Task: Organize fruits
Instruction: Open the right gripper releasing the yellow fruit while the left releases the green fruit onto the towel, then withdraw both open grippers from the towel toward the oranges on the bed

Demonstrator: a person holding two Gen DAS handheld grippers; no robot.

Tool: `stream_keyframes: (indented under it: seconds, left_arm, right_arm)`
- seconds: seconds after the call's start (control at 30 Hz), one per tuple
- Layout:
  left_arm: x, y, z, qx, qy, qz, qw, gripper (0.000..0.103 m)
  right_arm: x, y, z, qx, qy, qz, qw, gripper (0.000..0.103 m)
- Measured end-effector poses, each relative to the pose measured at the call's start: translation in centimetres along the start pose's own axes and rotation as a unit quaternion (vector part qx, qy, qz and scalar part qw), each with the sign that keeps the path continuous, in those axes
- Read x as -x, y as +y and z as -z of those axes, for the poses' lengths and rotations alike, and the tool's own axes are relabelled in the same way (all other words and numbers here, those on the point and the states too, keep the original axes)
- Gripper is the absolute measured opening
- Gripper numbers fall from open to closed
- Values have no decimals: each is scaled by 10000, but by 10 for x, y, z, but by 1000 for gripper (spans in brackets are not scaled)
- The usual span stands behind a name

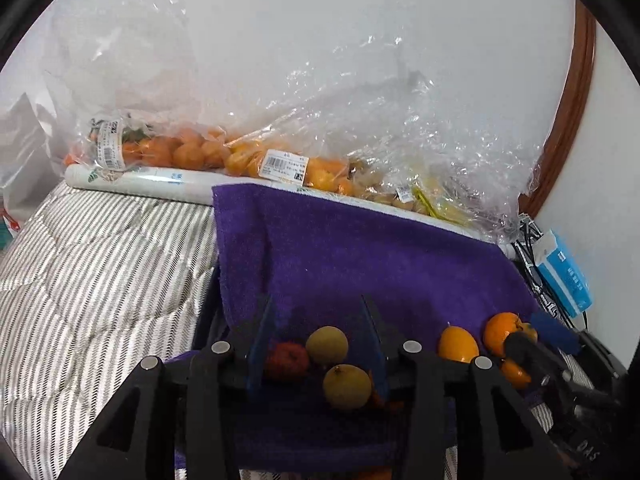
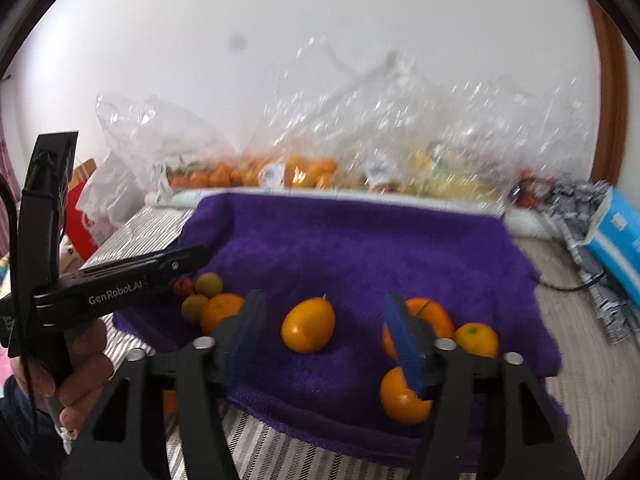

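The left gripper [image 1: 320, 336] stands released over the near edge of a purple towel [image 1: 360, 256], nothing pinched. Between its blue pads lie a red fruit [image 1: 286, 361] and two greenish-yellow round fruits [image 1: 327, 345], one nearer the camera, none pressed by either pad. To its right sit an oval orange fruit [image 1: 458, 345] and a mandarin [image 1: 503, 331].

The right gripper [image 2: 326, 328] is likewise released, its jaws wide. The oval orange fruit [image 2: 308, 330] rests on the towel between them, clear of both pads. Just behind and below its right finger are three mandarins [image 2: 476, 340], somewhat blurred. Left of it, a hand [image 2: 76, 372] holds the other tool beside the small fruits. Far beyond both, bagged fruit [image 1: 192, 152] lines the wall.
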State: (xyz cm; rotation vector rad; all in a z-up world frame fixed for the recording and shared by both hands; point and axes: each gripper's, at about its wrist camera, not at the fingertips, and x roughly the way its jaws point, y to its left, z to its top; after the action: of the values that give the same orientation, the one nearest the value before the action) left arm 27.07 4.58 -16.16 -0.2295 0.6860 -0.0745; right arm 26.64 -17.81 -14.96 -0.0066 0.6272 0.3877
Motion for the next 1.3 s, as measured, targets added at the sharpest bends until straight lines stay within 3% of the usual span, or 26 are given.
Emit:
stream_keyframes:
  seconds: [0.37,0.53,0.9,1.3]
  left_arm:
    - [35,23,15,176,-244,-276,9992,40]
    - [50,40,26,228,-162,-367,9989,40]
    - [84,58,54,120,22,-461,9989,40]
    - [113,76,77,140,184,-640,9977,40]
  right_arm:
    - [49,17,-2,-144,-128,61,9998,63]
    - [67,29,7,-300,-228,160,9992,63]
    - [69,52,38,-641,555,-311,9959,60]
    - [67,81,63,-450,621,-225,9968,56]
